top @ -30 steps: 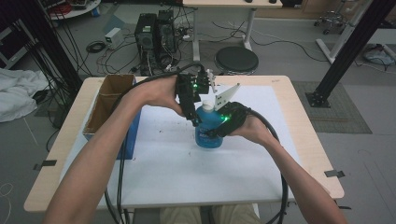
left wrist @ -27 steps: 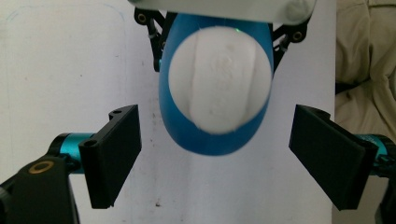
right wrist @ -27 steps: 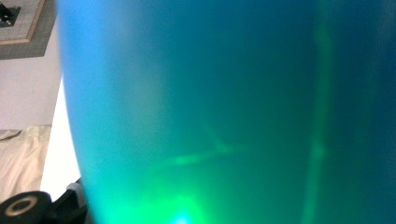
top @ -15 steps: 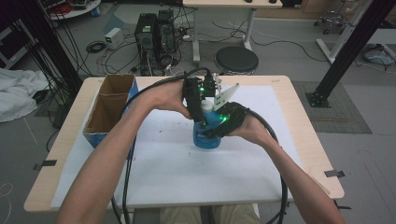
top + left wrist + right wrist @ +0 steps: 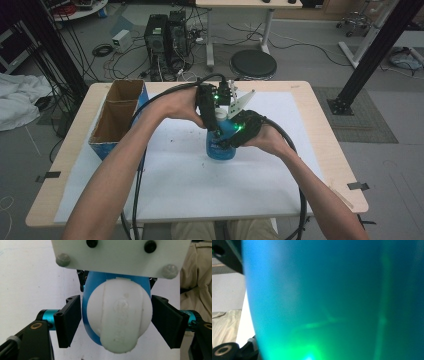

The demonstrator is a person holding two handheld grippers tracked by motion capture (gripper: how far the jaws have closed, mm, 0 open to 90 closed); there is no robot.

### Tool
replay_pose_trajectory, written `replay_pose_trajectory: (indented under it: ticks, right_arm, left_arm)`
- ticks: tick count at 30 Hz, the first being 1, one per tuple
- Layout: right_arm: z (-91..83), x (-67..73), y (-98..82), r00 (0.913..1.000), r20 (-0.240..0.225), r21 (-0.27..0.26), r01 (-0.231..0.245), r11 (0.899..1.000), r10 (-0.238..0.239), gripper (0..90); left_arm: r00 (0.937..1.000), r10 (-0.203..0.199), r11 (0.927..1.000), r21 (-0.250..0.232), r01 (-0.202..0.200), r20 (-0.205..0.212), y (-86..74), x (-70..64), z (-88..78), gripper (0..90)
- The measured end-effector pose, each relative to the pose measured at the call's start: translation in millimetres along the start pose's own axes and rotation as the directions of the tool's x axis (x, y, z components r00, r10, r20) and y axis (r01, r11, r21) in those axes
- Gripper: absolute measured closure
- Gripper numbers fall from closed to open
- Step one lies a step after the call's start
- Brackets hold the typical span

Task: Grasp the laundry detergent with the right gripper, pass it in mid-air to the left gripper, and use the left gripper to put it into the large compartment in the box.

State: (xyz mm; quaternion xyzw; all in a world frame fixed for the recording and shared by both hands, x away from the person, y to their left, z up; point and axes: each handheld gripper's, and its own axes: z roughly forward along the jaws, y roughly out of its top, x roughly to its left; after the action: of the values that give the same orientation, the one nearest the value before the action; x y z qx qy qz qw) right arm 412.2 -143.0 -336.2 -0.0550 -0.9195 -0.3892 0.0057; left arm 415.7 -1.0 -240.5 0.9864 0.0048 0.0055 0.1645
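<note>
**White cap sits between our left jaws**

We hold the blue plastic bottle upright on the white table cover, our right gripper clamped on its body. Our left gripper comes from above, along the bottle's vertical axis. Its jaws have just been closing; the round white cap lies between them, with small gaps at both sides.
</note>
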Motion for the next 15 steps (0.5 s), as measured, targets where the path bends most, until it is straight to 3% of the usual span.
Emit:
replay_pose_trajectory:
  ticks: [15]
  right_arm:
    - [3.8,0.6,-0.5,1.0,-0.004,0.007,0.001,1.0,0.0,45.5]
  left_arm:
    - [1.0,0.002,0.9999,0.012,-0.002,0.008,-1.0,1.1,4.1,31.6]
